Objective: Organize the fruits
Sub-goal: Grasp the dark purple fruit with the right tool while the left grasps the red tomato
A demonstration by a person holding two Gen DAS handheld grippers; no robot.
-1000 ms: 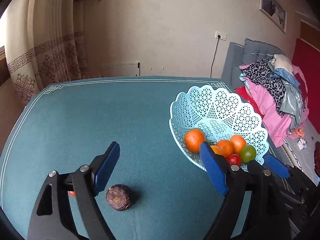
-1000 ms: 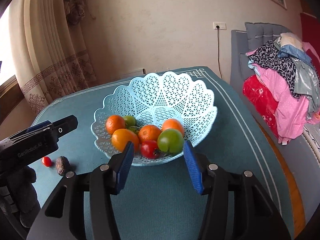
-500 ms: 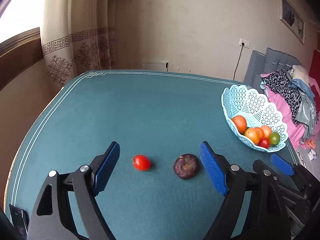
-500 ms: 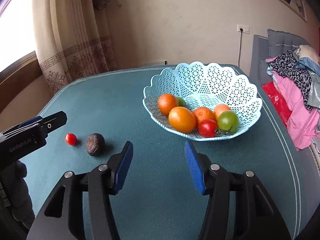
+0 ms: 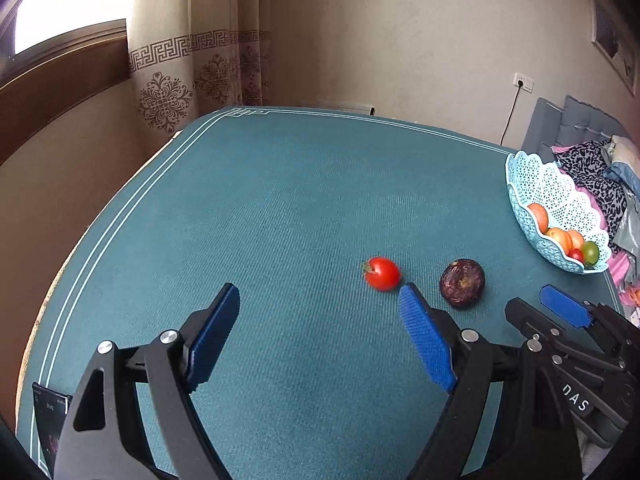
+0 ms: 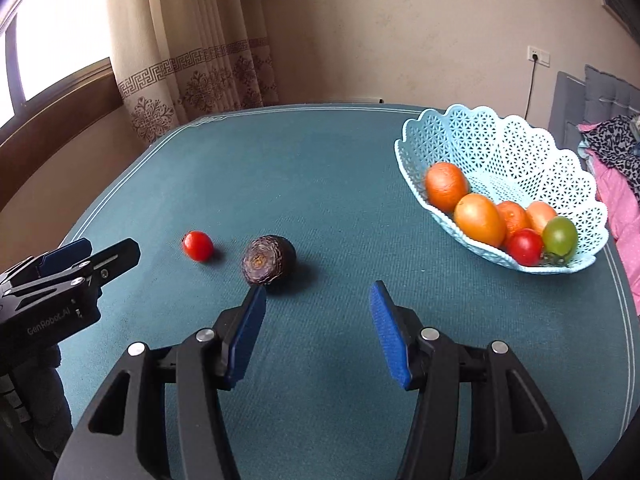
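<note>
A small red tomato (image 5: pixel 382 273) and a dark purple wrinkled fruit (image 5: pixel 462 282) lie side by side on the teal table (image 5: pixel 280 200). My left gripper (image 5: pixel 318 296) hangs open and empty; the tomato sits just beyond its right fingertip. In the right wrist view the tomato (image 6: pixel 197 245) and the dark fruit (image 6: pixel 268 259) lie ahead to the left. My right gripper (image 6: pixel 318 292) is open and empty, its left fingertip just short of the dark fruit. A pale blue lattice basket (image 6: pixel 500 148) holds several oranges, a red tomato and a green fruit at the right.
The basket (image 5: pixel 524 172) stands close to the table's right edge. Beyond that edge is a bed piled with clothes (image 5: pixel 592 168). A phone (image 5: pixel 48 412) lies at the table's near left corner. Curtains (image 6: pixel 192 40) and a window fill the left wall.
Both grippers have swung left, away from the basket, which slid to the right of both views. The tomato and dark fruit now lie just ahead of the fingertips. Jaw widths look unchanged.
</note>
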